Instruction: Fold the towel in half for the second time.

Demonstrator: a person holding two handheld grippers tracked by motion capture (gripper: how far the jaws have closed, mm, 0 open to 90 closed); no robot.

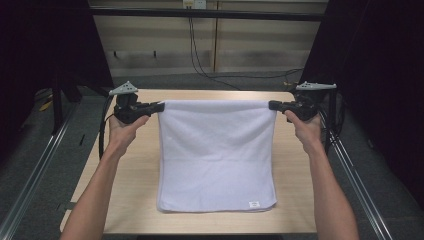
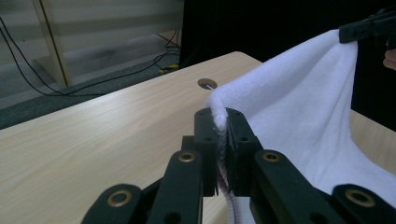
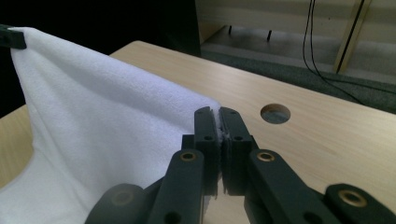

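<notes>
A white towel (image 1: 217, 155) hangs stretched between my two grippers, with its near part lying on the wooden table (image 1: 130, 165). My left gripper (image 1: 159, 106) is shut on the towel's far left corner. My right gripper (image 1: 272, 105) is shut on the far right corner. The top edge is lifted taut above the table. In the left gripper view the towel (image 2: 303, 107) is pinched between the black jaws (image 2: 223, 122), and the other gripper holds the opposite corner at the upper right. The right gripper view shows the towel (image 3: 102, 130) clamped in its jaws (image 3: 220, 117).
A small label (image 1: 254, 204) sits at the towel's near right corner. A round cable hole (image 3: 275, 113) is in the table near the right gripper. Cables (image 1: 200, 60) run over the grey floor behind the table. Metal rails flank both table sides.
</notes>
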